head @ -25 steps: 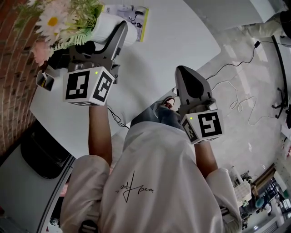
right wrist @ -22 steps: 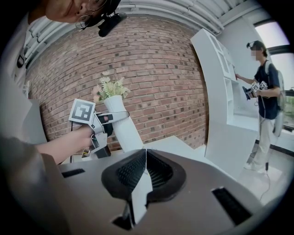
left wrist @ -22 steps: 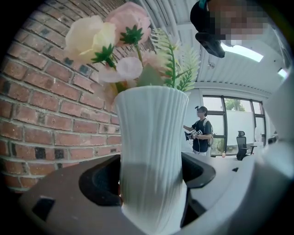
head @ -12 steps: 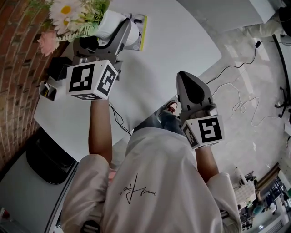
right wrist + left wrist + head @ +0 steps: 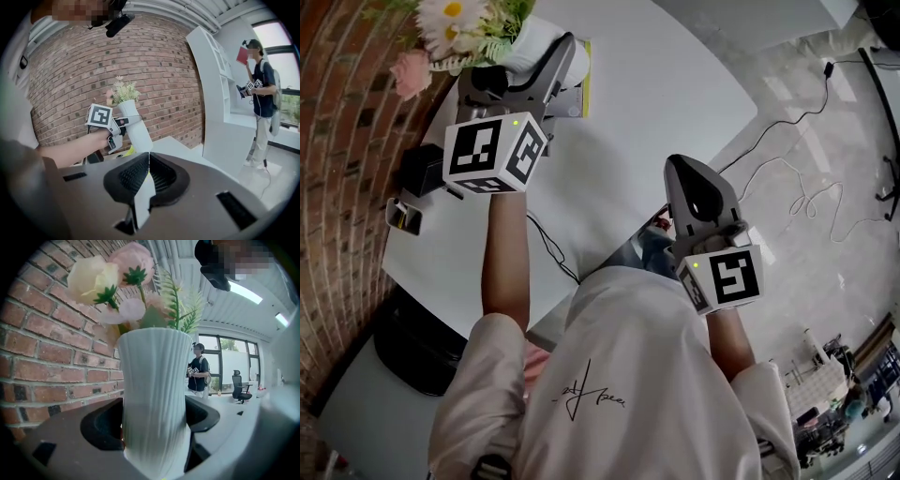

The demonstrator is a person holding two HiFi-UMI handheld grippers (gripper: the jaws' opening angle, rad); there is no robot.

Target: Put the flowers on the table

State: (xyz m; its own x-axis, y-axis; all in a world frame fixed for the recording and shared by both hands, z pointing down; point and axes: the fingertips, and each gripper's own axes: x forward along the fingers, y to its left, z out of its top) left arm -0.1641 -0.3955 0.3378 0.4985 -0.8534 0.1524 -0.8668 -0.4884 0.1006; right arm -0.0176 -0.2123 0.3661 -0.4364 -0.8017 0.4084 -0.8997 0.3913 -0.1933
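A white ribbed vase [image 5: 154, 399] fills the left gripper view, with pink, cream and green flowers [image 5: 117, 282] on top. My left gripper [image 5: 154, 432] is shut on the vase, one dark jaw on each side. In the head view this gripper [image 5: 520, 75] holds the vase [image 5: 530, 52] and flowers [image 5: 459, 23] over the far left of the white table [image 5: 666, 103]. The right gripper view shows the vase [image 5: 136, 124] tilted; whether its base touches the table is hidden. My right gripper [image 5: 698, 183] hangs off the table's near edge, shut and holding nothing.
A brick wall [image 5: 347, 141] runs along the table's left side. A yellow-edged booklet [image 5: 581, 84] lies under the vase, and a black box [image 5: 422, 169] and small device [image 5: 403, 216] sit near the wall. Cables [image 5: 797, 197] trail on the floor. Another person [image 5: 260, 89] stands beside white shelves [image 5: 213, 61].
My left gripper has carried the vase a little farther along the table beside the wall. The right gripper has hardly moved and stays shut.
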